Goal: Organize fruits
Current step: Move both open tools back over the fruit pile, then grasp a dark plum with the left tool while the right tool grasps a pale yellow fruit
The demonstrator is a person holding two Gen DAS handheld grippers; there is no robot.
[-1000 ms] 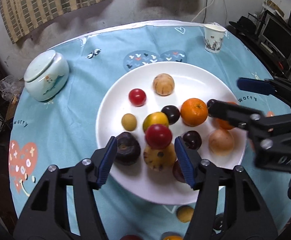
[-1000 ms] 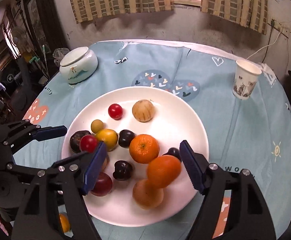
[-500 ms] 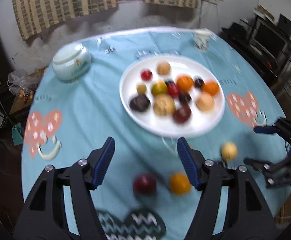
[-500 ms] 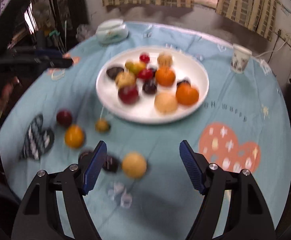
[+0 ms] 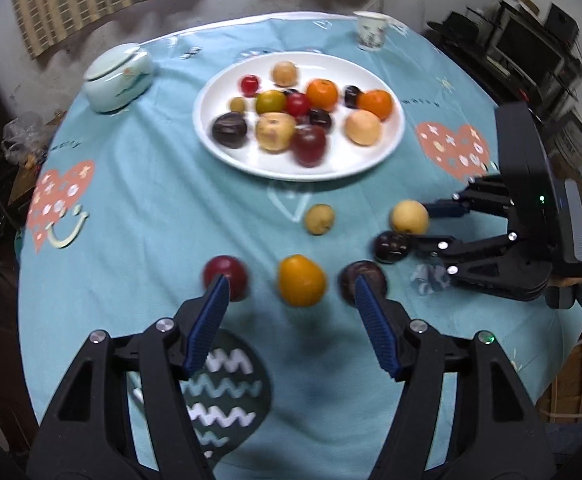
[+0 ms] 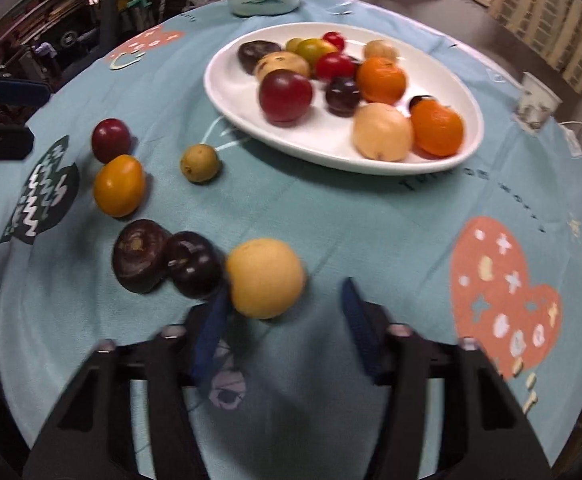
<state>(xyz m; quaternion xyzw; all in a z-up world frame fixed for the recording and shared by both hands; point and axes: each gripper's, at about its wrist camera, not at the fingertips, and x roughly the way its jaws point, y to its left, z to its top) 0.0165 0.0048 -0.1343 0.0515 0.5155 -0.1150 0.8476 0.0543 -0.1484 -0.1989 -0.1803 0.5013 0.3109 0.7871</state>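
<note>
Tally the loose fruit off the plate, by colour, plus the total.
red fruit: 1
orange fruit: 1
dark purple fruits: 2
yellow fruit: 1
small tan fruit: 1
Total off the plate: 6

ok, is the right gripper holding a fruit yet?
No, the right gripper is open, and the yellow fruit lies on the cloth by its left finger.
</note>
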